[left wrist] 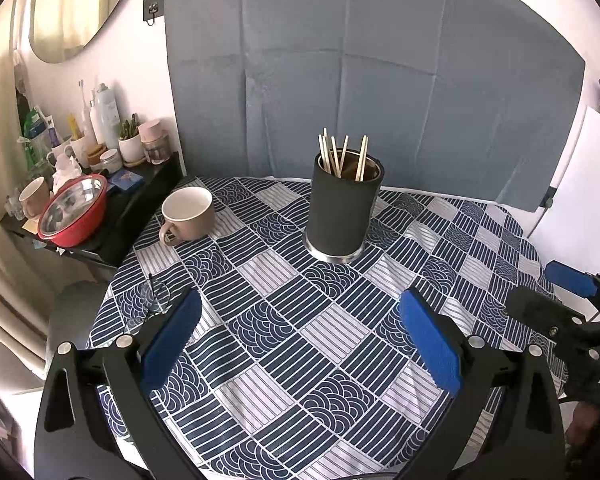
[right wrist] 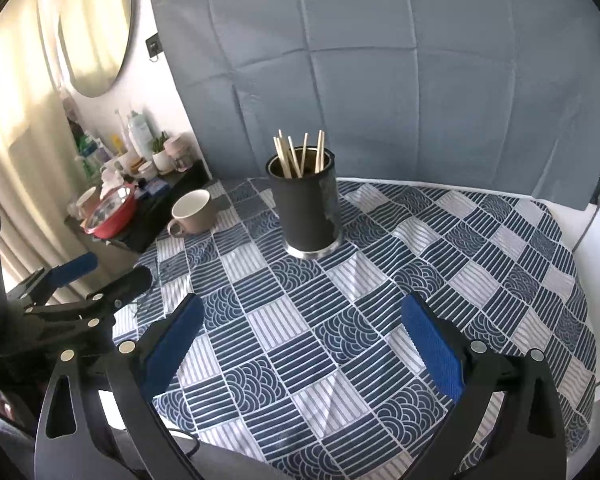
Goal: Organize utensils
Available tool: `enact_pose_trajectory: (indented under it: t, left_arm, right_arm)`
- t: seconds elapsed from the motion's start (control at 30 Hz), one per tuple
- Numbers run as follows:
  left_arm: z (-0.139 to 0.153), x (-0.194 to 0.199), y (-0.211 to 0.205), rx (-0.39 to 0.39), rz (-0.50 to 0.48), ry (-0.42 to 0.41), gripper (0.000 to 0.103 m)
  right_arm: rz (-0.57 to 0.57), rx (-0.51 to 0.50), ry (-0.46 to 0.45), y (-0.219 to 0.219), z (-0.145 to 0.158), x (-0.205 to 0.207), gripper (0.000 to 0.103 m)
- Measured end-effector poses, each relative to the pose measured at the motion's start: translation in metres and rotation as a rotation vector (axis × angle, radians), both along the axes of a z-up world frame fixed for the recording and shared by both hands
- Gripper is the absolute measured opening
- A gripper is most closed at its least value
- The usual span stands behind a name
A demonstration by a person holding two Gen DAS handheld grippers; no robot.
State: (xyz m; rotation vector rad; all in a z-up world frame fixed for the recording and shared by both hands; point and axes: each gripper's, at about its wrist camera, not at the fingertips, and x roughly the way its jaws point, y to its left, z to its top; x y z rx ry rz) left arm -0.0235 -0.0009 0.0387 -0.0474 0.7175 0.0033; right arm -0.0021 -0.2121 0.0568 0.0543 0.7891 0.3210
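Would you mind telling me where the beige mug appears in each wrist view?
Left wrist: the mug sits left of centre, near the table's left edge.
Right wrist: the mug is again left of centre.
Shared landmark: the black holder with chopsticks stands to its right in both.

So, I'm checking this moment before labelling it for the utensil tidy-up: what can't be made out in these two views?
- Lower ends of the chopsticks: hidden inside the dark holder in both views; exact count unclear where they overlap.
- Inside of the mug: mostly hidden by its rim, both views.
- Clear glass item at the table edge: transparent, partly behind the left gripper; not identifiable.
- Right gripper: open, nothing between its fingers.
- Side shelf clutter: too small.
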Motion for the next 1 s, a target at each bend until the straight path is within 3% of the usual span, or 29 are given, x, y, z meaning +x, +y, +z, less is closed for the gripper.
enact_pose_trajectory:
  t: [1.0]
  left_arm:
    - [0.0034, -0.0016, 0.0028, -0.004, -0.002, -0.012, 0.097]
  right_arm:
    - [0.015, 0.001, -0.006, 0.0052, -0.0004, -0.0036, 0.095]
